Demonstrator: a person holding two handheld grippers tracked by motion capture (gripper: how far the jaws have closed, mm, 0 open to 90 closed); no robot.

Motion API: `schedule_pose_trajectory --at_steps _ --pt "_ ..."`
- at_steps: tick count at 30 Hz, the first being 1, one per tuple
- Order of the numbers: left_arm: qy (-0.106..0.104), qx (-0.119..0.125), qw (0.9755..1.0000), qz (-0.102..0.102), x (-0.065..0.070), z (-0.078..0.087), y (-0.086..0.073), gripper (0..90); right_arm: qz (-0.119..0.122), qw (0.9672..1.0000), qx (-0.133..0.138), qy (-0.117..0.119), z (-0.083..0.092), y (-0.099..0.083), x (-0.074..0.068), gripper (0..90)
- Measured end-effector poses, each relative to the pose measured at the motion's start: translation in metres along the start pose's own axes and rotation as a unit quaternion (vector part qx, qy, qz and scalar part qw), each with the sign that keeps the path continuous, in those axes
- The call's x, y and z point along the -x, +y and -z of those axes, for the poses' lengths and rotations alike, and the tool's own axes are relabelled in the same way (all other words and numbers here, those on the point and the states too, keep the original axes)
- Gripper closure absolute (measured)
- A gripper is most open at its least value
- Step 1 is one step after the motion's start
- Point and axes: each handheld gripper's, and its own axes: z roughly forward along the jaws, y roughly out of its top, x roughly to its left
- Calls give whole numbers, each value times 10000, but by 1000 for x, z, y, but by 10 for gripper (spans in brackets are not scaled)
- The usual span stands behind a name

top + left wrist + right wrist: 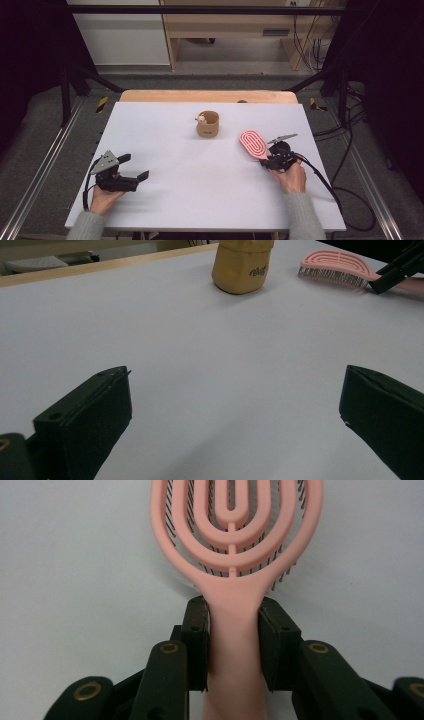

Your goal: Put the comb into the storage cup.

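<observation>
Jaws of the right gripper are pressed against both sides of the pink hairbrush handle, one pad on each flank, a firm pinch right where the handle narrows below the head. Over on the other side, the left gripper has its jaws spread wide with nothing between them, just bare white desk.

Seen from above, the brush lies flat on the desk straight ahead of the right gripper, its long axis running from the jaws away and slightly toward the desk's middle, oval head leading, handle trailing back into the grip. Bristles face down, ribbed pink back up.

Room to move? Plenty. Ahead and inward of the right jaws stands a tan cup, well apart from the brush head, with open desk between them. Between the two grippers the surface is broad and free. The desk's right edge runs near the outer side of the right hand, and the near edge sits just behind both hands. The left gripper rests near the left edge, its jaws aimed across the desk toward the cup and the brush far off
</observation>
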Motion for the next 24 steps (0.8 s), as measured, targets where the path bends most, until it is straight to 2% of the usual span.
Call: schedule_pose_trajectory --at_steps 8,24 --pt "-1 6 10000 -1 0 0 0 1 -38 10000 10 -31 2 0 -1 696" --pt "3 10 10000 -1 0 0 0 1 13 9996 287 -35 15 3 -5 698"
